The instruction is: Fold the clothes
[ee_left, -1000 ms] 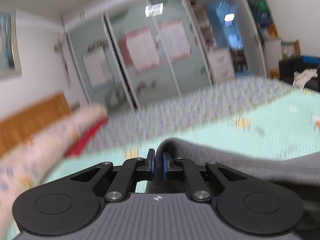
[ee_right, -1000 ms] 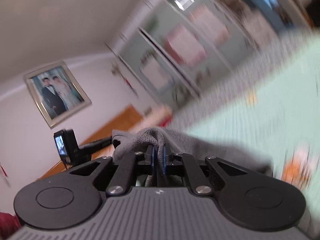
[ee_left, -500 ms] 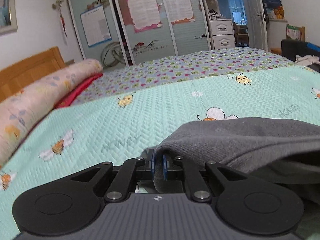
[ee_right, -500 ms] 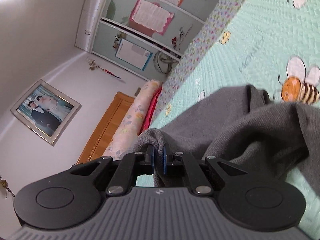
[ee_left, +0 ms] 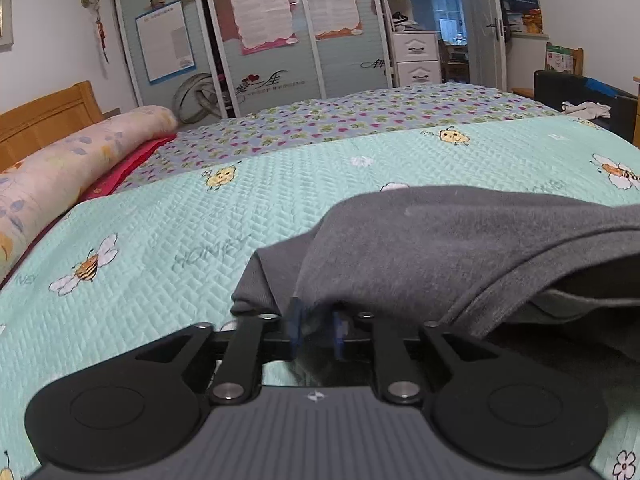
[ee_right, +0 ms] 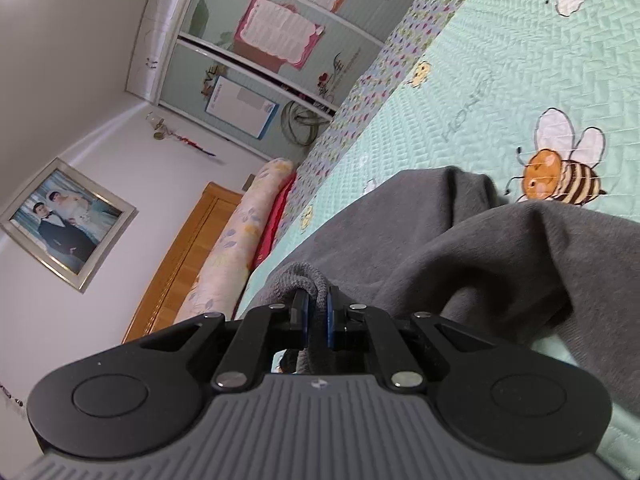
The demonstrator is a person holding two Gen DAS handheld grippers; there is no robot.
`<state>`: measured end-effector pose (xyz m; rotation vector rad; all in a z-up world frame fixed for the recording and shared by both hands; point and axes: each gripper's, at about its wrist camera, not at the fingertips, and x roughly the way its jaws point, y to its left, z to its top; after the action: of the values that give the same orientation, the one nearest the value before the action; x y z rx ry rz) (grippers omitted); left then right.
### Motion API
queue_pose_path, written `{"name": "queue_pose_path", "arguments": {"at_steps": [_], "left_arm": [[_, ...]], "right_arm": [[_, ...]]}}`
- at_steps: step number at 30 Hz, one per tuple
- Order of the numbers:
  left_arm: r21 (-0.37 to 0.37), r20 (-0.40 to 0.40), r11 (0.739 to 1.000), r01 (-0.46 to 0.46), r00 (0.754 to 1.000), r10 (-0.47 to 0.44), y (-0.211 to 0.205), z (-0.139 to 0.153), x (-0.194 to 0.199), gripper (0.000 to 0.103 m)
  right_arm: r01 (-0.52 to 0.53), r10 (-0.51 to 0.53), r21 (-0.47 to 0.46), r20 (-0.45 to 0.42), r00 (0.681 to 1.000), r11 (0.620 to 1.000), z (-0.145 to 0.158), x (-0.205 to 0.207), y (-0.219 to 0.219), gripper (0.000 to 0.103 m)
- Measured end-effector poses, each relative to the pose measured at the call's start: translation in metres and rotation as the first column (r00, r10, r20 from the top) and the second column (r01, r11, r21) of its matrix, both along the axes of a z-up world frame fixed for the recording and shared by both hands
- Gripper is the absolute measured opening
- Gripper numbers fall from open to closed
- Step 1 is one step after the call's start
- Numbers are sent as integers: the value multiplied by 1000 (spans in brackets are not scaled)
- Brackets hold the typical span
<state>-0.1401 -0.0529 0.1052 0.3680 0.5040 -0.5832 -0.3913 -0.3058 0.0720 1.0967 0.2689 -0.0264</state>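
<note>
Garment: a grey knit garment (ee_left: 460, 248) lies heaped on the bed (ee_left: 280, 184), part resting on the green bee-print quilt (ee_left: 168, 224), part lifted off it in folds.
Garment, left view: it fills the right half, running from the right edge toward the fingertips; a raised fold arches over a darker lower layer, and a corner sits flat on the quilt just left of the fingertips.
Garment, right view: the garment (ee_right: 480, 248) spreads from the fingertips up and to the right, with a thick rolled hem bunched right at the tips.
Left gripper: the left gripper (ee_left: 316, 332) is low over the quilt, tips at the garment's near edge.
Left jaws: parted by a small gap, blue pads blurred; cloth hangs over and between the tips, but whether they pinch it I cannot tell.
Right gripper: the right gripper (ee_right: 316, 312) is rolled well to one side, so the room looks tilted.
Right jaws: nearly pressed together, pinching the rolled hem; a strip of grey cloth passes down between the blue pads.
Quilt: the quilt (ee_right: 500, 80) shows a bee print just beyond the garment's far fold.
Surroundings: a floral pillow (ee_left: 60, 168) lies along the wooden headboard (ee_left: 44, 116); a wardrobe (ee_left: 260, 40) with posters stands beyond the bed; a framed photo (ee_right: 64, 220) hangs on the wall.
</note>
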Motion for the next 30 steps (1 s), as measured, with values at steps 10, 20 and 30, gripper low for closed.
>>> {"name": "queue_pose_path", "arguments": {"at_steps": [10,20,30], "left_arm": [[-355,-480,930,-94,872,-95,47,-33,-39,44],[-620,-731,722,-305,559,-391,36,-79,-73,63],[-630,-758,685,-365,479,-442,39,-87,-68,63]], "right_arm": [[-28,27,41,31,999,999,-9,4,11,8],[-280,274,-143,-61,960,949,-2,33,88,8],[-329,297,-266,-155,942,906,-11,29,110,8]]}}
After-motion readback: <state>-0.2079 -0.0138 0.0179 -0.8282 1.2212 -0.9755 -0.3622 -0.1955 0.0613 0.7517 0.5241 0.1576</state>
